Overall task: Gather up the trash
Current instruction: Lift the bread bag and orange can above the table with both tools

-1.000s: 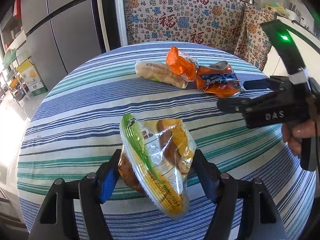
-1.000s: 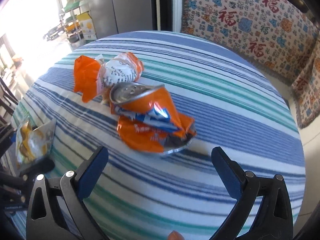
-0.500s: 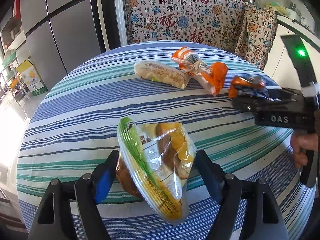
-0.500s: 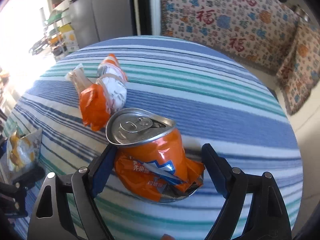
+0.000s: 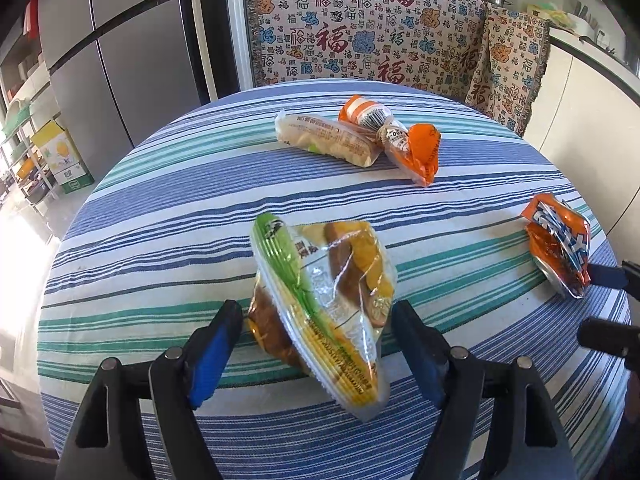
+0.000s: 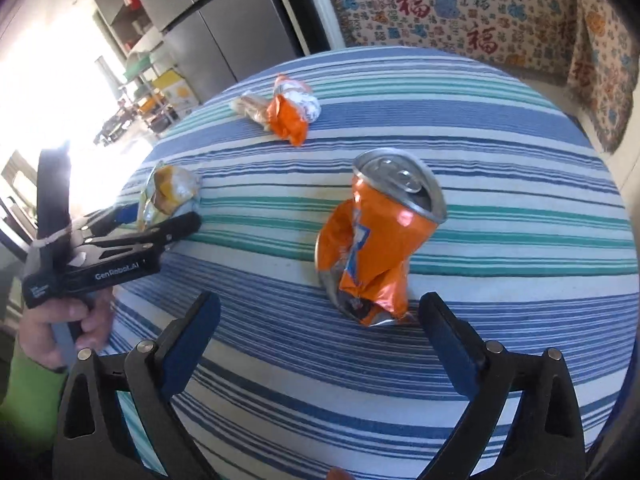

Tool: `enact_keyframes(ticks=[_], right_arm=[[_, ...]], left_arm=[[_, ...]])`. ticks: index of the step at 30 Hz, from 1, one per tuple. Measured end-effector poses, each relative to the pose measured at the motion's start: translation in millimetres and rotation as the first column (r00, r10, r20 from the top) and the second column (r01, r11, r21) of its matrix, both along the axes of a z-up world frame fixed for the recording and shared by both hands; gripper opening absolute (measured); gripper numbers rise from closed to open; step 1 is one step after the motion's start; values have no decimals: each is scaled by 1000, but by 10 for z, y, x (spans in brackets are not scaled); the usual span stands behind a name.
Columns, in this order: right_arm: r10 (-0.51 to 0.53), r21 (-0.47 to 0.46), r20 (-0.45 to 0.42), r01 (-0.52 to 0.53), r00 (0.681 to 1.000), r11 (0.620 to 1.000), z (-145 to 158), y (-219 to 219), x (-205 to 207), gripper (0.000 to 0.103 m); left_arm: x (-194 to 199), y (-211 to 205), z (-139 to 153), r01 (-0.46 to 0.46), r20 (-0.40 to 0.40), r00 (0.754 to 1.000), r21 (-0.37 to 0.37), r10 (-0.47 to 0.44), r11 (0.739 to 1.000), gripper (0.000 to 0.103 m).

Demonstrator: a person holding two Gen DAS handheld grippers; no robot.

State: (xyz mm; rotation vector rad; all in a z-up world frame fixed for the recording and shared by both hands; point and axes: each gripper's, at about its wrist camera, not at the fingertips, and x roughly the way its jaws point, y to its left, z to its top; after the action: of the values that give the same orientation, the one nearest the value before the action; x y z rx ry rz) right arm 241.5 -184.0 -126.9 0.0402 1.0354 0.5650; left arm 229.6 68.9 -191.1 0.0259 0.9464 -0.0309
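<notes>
Left gripper: jaws pressed on either side of the snack packet, held tilted, lower corner hanging free over the counter; seemingly carried clear of the cloth for removal.

Snack packet: clear and green film with brown and yellow contents; looks light and crinkly, likely to slip if the squeeze slackens. Seen also from the right wrist view, between the left jaws.

Right gripper: jaws spread wide, one pad each side of the crushed can, neither pad clearly touching it; no grip visible.

Crushed can: orange, dented, tilted with its silver top up and away; whether it rests on the counter or is off it cannot be told. In the left wrist view near the counter's right edge, just beside a blue pad tip.

Remaining trash: pale wrapped roll and orange wrapper lying touching each other at the far side of the counter, well apart from both grippers.

Person's hand: wrapped round the left gripper's handle, green sleeve below.

Stage, as judged: one piece in hand, can next, two pieces uncollected.

Risk, as judged: dented can offers uneven faces; jaws closing off-centre could tip it away.
</notes>
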Motion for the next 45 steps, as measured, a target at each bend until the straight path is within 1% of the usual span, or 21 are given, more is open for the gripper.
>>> enact_keyframes(ticks=[1, 2, 5, 8, 10, 12, 14, 16, 17, 18, 19, 20, 21, 23, 25, 32, 37, 45], right_arm=[[-20, -40, 17, 20, 1000, 999, 5, -30, 27, 100], [-42, -52, 14, 43, 999, 998, -3, -73, 69, 100], [-78, 11, -32, 78, 996, 997, -37, -143, 128, 100], [-111, -13, -7, 111, 994, 994, -21, -51, 127, 99], [-131, -11, -8, 131, 991, 991, -6, 2, 186, 95], [-150, 1, -13, 150, 989, 989, 14, 61, 239, 94], [-170, -15, -10, 170, 985, 985, 35, 97, 276, 94], [-193, -36, -26, 192, 981, 981, 6, 111, 339, 94], [-207, -44, -36, 205, 978, 978, -17, 100, 366, 92], [-217, -46, -42, 215, 975, 976, -28, 79, 374, 83], [-221, -50, -49, 218, 974, 975, -41, 59, 377, 74], [-220, -52, -56, 218, 974, 975, -49, 38, 370, 45], [-220, -32, -60, 218, 974, 975, -38, 5, 354, 36], [-226, -25, -52, 225, 973, 974, 3, -49, 306, 35], [-221, -8, -38, 220, 975, 975, 60, -91, 245, 35], [-206, 1, 5, 206, 978, 978, 213, -232, 49, 34], [-212, 3, 17, 212, 977, 977, 253, -326, -52, 34], [-216, 20, 35, 216, 976, 976, 295, -536, -206, 34]], left_arm=[[2, -2, 0, -2, 1, 1000, -1, 2, 1000, 79], [6, -4, -1, -4, 1, 1000, -2, 4, 1000, 79], [14, 9, 13, -3, 0, 1000, -29, 3, 1000, 79], [27, 64, 45, -5, 1, 1000, -90, 5, 996, 78], [26, 104, 69, -15, 7, 1000, -96, 16, 995, 78], [22, 144, 106, -22, 15, 1000, -103, 24, 994, 74], [17, 175, 129, -18, 17, 1000, -127, 20, 992, 73], [24, 154, 124, -16, 18, 1000, -125, 18, 992, 73], [30, 138, 115, -12, 18, 1000, -122, 15, 992, 70], [38, 109, 112, -7, 18, 1000, -124, 9, 992, 62], [40, 90, 110, -2, 17, 1000, -126, 4, 992, 60], [30, 78, 116, -2, 24, 1000, -118, 5, 993, 57], [31, 69, 124, 0, 30, 1000, -108, 3, 994, 51], [24, 35, 146, 10, 35, 999, -97, -7, 995, 46], [16, 17, 159, 17, 39, 999, -108, -13, 994, 44], [-48, -134, 216, 63, 58, 997, -133, -55, 989, 42], [-94, -288, 231, 106, 63, 993, -159, -97, 982, 40], [-240, -623, 287, 182, 79, 982, -159, -171, 970, 37]])
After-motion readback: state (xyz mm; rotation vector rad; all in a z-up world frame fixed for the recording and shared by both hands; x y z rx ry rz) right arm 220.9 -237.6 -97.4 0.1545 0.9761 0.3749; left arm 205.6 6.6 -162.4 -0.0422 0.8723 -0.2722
